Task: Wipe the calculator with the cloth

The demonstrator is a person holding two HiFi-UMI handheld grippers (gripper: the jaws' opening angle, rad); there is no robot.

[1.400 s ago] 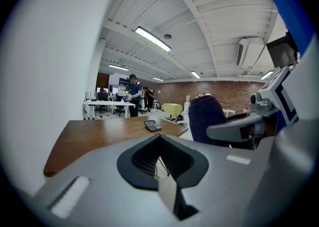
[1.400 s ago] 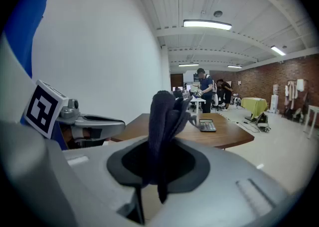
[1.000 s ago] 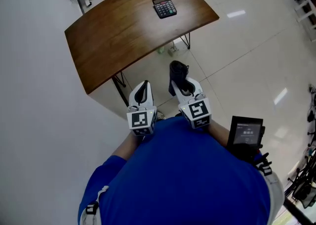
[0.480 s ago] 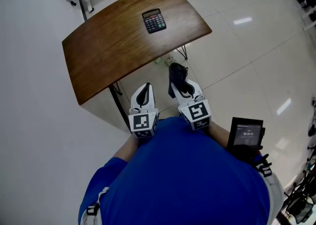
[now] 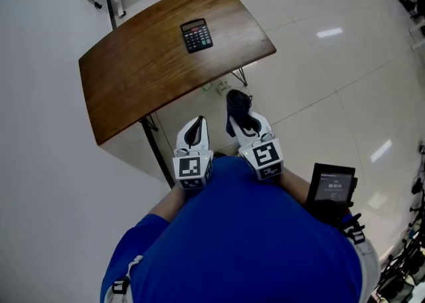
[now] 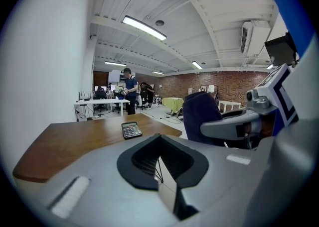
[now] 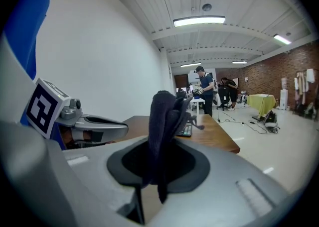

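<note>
A black calculator [image 5: 197, 34] lies on the far half of a brown wooden table [image 5: 133, 76], well ahead of both grippers. My right gripper [image 5: 239, 110] is held close to my body and is shut on a dark cloth [image 5: 237, 101] that sticks up from its jaws. In the right gripper view the cloth [image 7: 164, 126] hides most of the calculator [image 7: 187, 131]. My left gripper [image 5: 193, 130] is beside it, shut with nothing in it. The left gripper view has the calculator [image 6: 131, 130] on the table [image 6: 70, 141] ahead and the right gripper's cloth [image 6: 201, 113] to the right.
The table's near edge [image 5: 166, 105] lies just ahead of the grippers, over thin black legs [image 5: 154, 152]. A small screen device [image 5: 331, 186] hangs at my right side. White desks [image 6: 99, 104] and standing people [image 7: 204, 89] are far behind the table.
In the head view the table and calculator have shifted left and slightly down. Both grippers have stayed near my body, the right still holding the cloth.
</note>
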